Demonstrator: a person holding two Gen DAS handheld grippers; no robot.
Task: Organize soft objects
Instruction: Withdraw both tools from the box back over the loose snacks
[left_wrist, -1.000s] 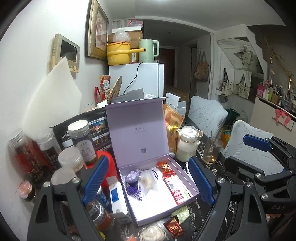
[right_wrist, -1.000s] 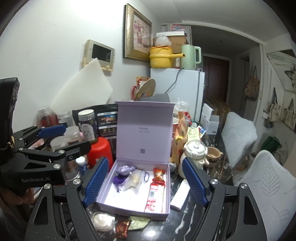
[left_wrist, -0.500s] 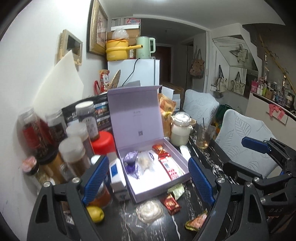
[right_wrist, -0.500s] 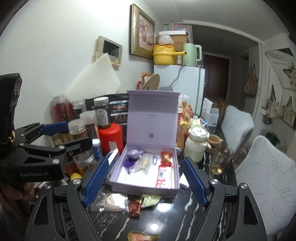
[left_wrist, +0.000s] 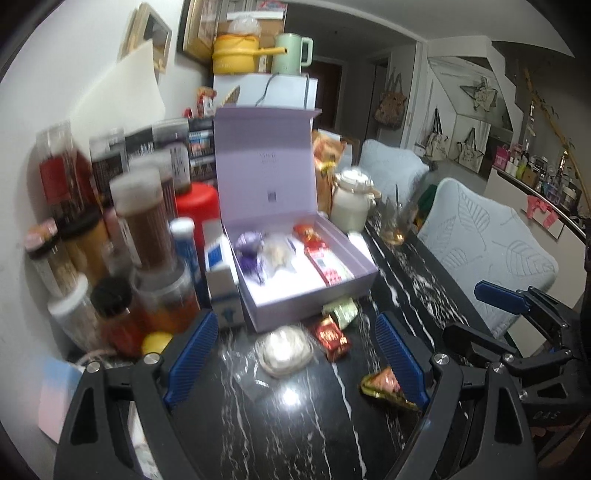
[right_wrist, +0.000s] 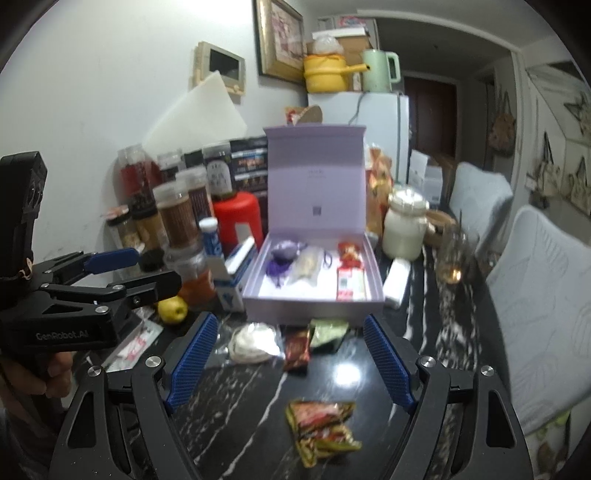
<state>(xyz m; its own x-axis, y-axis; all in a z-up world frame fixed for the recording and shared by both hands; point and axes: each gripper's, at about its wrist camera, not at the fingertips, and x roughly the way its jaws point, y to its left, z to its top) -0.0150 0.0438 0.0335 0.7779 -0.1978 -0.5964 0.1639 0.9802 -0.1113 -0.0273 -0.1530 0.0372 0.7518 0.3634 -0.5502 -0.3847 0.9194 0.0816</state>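
An open lilac box (left_wrist: 364, 275) (right_wrist: 314, 304) stands on the black marble table, lid up, holding a purple pouch (right_wrist: 282, 254), a clear bag and red packets. In front of it lie a white soft pouch (left_wrist: 284, 349) (right_wrist: 253, 341), a red packet (left_wrist: 332, 336) (right_wrist: 297, 349), a green packet (left_wrist: 341, 310) (right_wrist: 328, 330) and a crumpled red-green wrapper (left_wrist: 386, 384) (right_wrist: 321, 428). My left gripper (left_wrist: 295, 354) is open just above the white pouch. My right gripper (right_wrist: 290, 362) is open with nothing between its fingers, the wrapper just below it.
Jars and bottles (left_wrist: 140, 221) crowd the left by the wall, with a red canister (right_wrist: 236, 221), a blue-white carton (left_wrist: 223, 280) and a yellow fruit (right_wrist: 171, 310). A cream jug (right_wrist: 404, 229) and a glass (right_wrist: 454, 254) stand right of the box. Cushioned chairs (right_wrist: 535, 280) border the table.
Both grippers have sunk and pulled back from the box, so the packets on the table in front of it have come into view. Both stay open.
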